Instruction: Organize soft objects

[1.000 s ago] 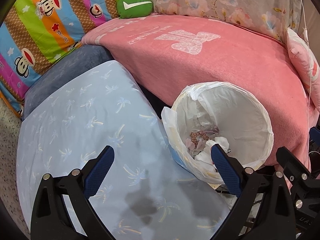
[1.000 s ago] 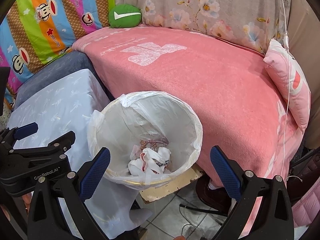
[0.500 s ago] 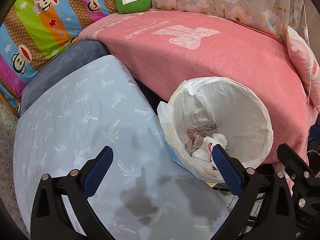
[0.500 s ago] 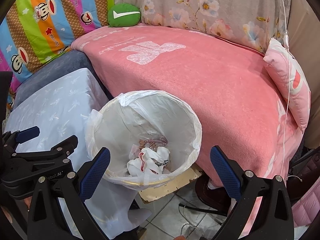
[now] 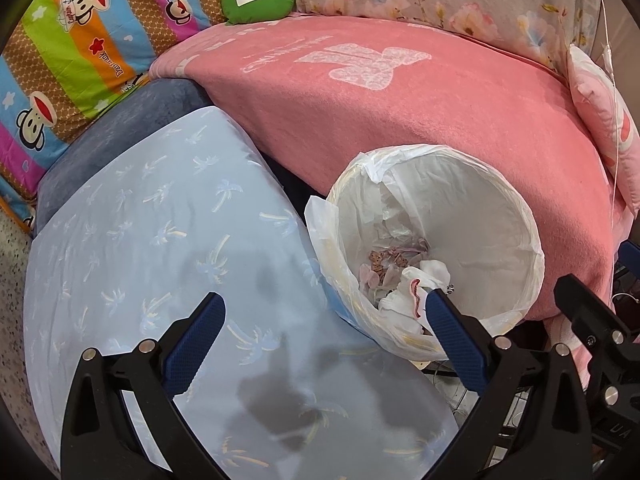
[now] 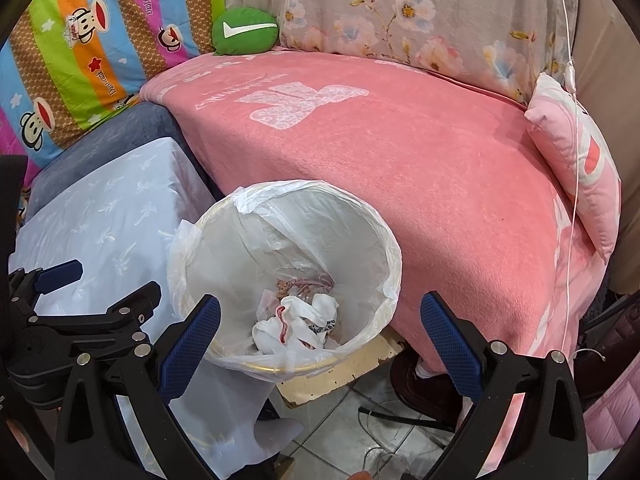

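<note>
Both grippers hang spread and empty: the left gripper [image 5: 322, 334] above the pale blue cushion [image 5: 160, 240], the right gripper [image 6: 320, 330] over the lined bin [image 6: 384, 240]. Judging by the task, the next pick is probably the green pillow [image 6: 245, 30] at eleven o'clock on the pink blanket [image 6: 400, 160], or the pink pillow [image 6: 580, 168] at three o'clock. To do it well, reach across the bin without snagging its loose liner, then pinch a pillow at a plump edge so the fabric does not slip. The bin holds crumpled white cloth [image 6: 296, 324] with a red trim and, beneath it, small patterned scraps, hard to identify.
</note>
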Tool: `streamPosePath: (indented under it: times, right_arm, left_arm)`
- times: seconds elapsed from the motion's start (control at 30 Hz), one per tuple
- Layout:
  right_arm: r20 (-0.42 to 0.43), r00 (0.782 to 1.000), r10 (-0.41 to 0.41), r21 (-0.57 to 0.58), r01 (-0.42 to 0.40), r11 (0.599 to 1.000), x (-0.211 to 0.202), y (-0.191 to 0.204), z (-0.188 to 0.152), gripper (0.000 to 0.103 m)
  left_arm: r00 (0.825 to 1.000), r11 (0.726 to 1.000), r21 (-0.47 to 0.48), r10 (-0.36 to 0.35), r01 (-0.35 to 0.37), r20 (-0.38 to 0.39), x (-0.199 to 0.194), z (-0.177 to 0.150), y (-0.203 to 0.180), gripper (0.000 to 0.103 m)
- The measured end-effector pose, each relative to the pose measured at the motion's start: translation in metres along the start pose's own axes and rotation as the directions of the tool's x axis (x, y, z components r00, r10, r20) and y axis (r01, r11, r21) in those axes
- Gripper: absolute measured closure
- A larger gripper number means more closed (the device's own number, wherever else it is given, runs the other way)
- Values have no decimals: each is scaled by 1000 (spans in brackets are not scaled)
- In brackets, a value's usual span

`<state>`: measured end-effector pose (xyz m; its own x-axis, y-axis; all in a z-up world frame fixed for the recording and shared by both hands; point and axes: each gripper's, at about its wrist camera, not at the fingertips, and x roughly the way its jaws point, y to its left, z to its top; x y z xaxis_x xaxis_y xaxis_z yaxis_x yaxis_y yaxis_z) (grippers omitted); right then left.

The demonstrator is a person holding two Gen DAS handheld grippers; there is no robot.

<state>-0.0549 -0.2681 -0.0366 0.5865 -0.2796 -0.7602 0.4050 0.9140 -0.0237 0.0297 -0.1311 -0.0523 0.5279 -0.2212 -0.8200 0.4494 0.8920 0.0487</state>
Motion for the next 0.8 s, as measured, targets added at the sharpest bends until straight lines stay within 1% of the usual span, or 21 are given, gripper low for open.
streamPosePath:
  times: [0.8]
  right_arm:
    - [-1, 1000, -1, 7, 1, 1000, 1, -3, -3, 6]
  left_arm:
    - [1000, 1000, 10, 2, -2, 3, 0, -3, -5, 7]
